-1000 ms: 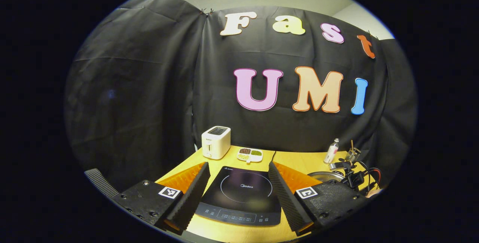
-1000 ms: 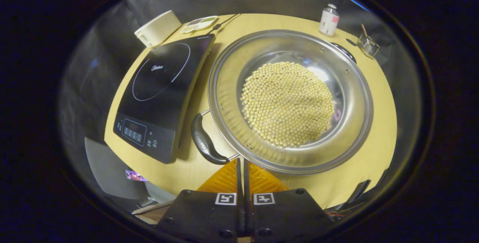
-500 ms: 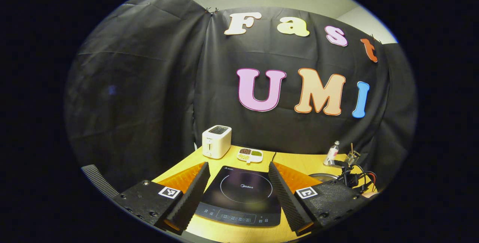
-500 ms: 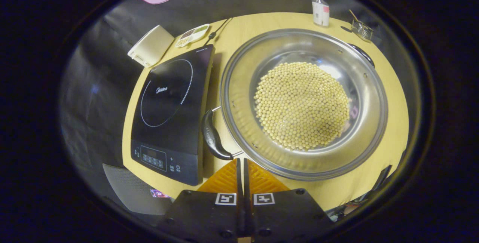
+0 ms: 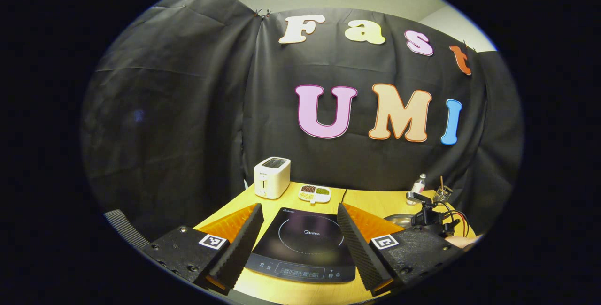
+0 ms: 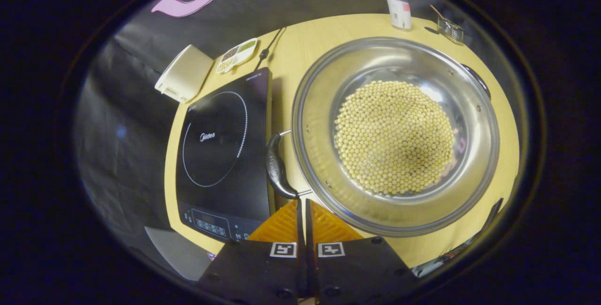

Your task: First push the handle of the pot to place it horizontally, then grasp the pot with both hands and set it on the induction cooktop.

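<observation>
In the right gripper view the wide steel pot (image 6: pixel 394 136) of pale beans sits right of centre on the yellow worktop (image 6: pixel 300 47), beside the black induction cooktop (image 6: pixel 220 145); the right tool (image 6: pixel 301 209), clenched empty, noses at its black handle (image 6: pixel 277 169), likely to push; the left tool (image 5: pixel 298 230) waits released above the cooktop

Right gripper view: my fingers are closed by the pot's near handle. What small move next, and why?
Probably nudge the right gripper, jaws together, a little further against the black handle of the pot. The handle still looks angled toward the induction cooktop rather than squared up, and the pot sits on the table beside it, so lifting seems premature.
</observation>
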Action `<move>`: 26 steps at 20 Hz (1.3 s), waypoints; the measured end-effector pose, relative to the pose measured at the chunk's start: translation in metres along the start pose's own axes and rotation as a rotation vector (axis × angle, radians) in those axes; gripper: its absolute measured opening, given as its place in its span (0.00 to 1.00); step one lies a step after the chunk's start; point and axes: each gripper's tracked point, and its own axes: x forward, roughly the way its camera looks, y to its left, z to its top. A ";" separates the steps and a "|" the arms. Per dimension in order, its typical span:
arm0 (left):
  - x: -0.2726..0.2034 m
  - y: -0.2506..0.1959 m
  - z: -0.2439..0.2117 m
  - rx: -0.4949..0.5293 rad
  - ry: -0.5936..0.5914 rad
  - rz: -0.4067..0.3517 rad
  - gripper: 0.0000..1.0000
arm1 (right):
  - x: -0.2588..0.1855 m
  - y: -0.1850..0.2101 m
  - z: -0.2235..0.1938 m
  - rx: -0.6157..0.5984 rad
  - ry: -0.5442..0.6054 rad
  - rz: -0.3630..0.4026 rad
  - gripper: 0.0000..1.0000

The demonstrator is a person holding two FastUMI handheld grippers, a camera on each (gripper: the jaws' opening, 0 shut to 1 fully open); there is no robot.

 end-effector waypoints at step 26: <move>0.006 0.029 -0.021 -0.012 0.052 -0.011 0.96 | -0.027 0.016 0.044 0.000 -0.134 0.037 0.00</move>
